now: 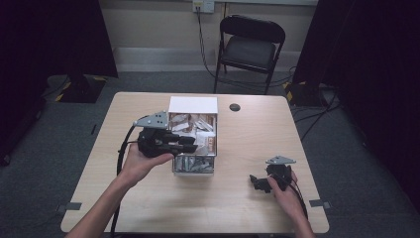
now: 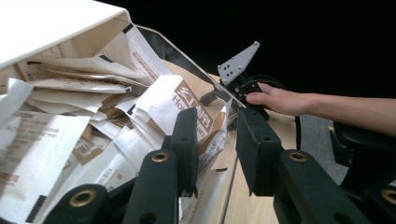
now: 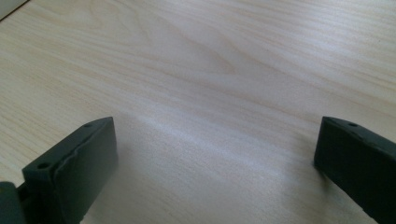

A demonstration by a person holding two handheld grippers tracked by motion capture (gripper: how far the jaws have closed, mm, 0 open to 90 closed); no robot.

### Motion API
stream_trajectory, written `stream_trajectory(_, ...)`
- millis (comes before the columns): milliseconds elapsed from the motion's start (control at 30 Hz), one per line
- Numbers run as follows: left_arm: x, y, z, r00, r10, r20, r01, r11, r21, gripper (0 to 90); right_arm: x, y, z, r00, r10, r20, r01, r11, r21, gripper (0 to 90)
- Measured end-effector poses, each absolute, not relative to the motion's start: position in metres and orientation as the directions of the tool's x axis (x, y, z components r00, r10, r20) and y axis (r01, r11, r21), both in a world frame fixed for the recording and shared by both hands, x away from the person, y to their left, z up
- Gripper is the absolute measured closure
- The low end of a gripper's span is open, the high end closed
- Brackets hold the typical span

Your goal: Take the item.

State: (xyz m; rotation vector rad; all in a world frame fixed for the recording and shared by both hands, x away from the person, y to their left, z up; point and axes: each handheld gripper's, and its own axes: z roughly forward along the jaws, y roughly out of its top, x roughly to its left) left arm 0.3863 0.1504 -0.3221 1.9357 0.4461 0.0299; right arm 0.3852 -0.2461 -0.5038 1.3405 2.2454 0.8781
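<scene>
A clear box (image 1: 193, 166) with a white lid (image 1: 193, 105) at its far end stands mid-table, full of white and brown paper sachets (image 2: 163, 100). My left gripper (image 1: 193, 144) reaches into the box from its left side. In the left gripper view its jaws (image 2: 217, 140) stand apart, with a sachet's edge (image 2: 211, 137) lying loosely in the gap. My right gripper (image 1: 254, 182) rests low over bare table at the front right, jaws wide apart (image 3: 215, 154) with nothing between them. It is also seen far off in the left gripper view (image 2: 238, 77), held by a hand (image 2: 280, 100).
A small black round disc (image 1: 235, 107) lies on the table (image 1: 148, 198) right of the box. A black folding chair (image 1: 251, 47) stands beyond the far edge. Dark curtains hang at both sides. Bare wood lies around the right gripper.
</scene>
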Motion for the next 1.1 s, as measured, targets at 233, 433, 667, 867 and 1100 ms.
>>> stream_trajectory(233,0.386,0.149,-0.322,0.934,0.301,-0.194,0.296,-0.343,0.892,70.7,0.385,-0.246,-0.504,-0.472,0.881,-0.006,0.643,0.349,0.681,0.0)
stream_trajectory(433,0.388,0.153,-0.323,0.919,0.344,-0.190,0.303,-0.313,0.900,64.5,0.385,-0.246,-0.504,-0.473,0.881,-0.007,0.643,0.350,0.682,0.0)
stream_trajectory(667,0.396,0.153,-0.326,0.901,0.389,-0.192,0.326,-0.317,0.891,59.5,0.385,-0.246,-0.504,-0.473,0.881,-0.006,0.643,0.350,0.681,0.0)
stream_trajectory(867,0.399,0.152,-0.328,0.898,0.398,-0.190,0.333,-0.330,0.883,60.6,0.385,-0.246,-0.504,-0.473,0.881,-0.007,0.643,0.350,0.681,0.0)
stream_trajectory(1100,0.393,0.153,-0.327,0.919,0.351,-0.181,0.307,-0.346,0.887,68.0,0.385,-0.246,-0.504,-0.473,0.881,-0.006,0.643,0.350,0.681,0.0)
